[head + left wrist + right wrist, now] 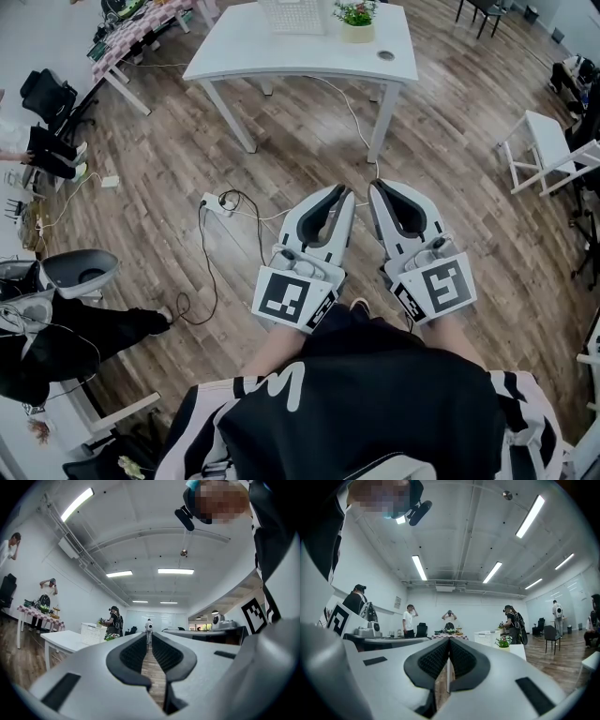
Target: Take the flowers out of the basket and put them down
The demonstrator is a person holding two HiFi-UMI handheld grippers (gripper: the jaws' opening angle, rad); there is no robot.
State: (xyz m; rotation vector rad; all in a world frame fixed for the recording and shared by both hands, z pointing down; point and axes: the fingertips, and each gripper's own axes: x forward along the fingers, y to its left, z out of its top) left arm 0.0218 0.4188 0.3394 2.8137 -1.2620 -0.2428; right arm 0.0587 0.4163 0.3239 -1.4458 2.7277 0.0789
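**Flowers.** The flowers [356, 11] are a small green plant with pink blooms in a pale pot [357, 34]. They stand at the top of the frame, right of centre, on the white table [281, 58]. They are outside the white basket [295, 15] and just beside it, on its right. This is the position the task calls for. The frame edge cuts off the basket, so its contents cannot be read.

**Orientation.** The plant stands upright. Its long axis is vertical, with the blooms at the top and the pot base on the table.

**Handling (judgement).** The assembly is probably light. The pot wall looks stiff and smooth, so it may slip under a light grip. The stems and blooms are soft and crush easily. Grip across the pot wall below the rim, not on the foliage, and keep the axis vertical.

**Tools.** The left tool [337, 194] and the right tool [379, 187] are at the lower centre of the frame, side by side and close to the person's body. Both point toward the table and are well apart from it. On each tool the jaws are drawn together at the tips, and nothing sits between them.

**Surroundings.** A small round object [385, 54] lies on the table near the pot. A power strip [217, 201] and its cables lie on the wooden floor [450, 187] between the person and the table.
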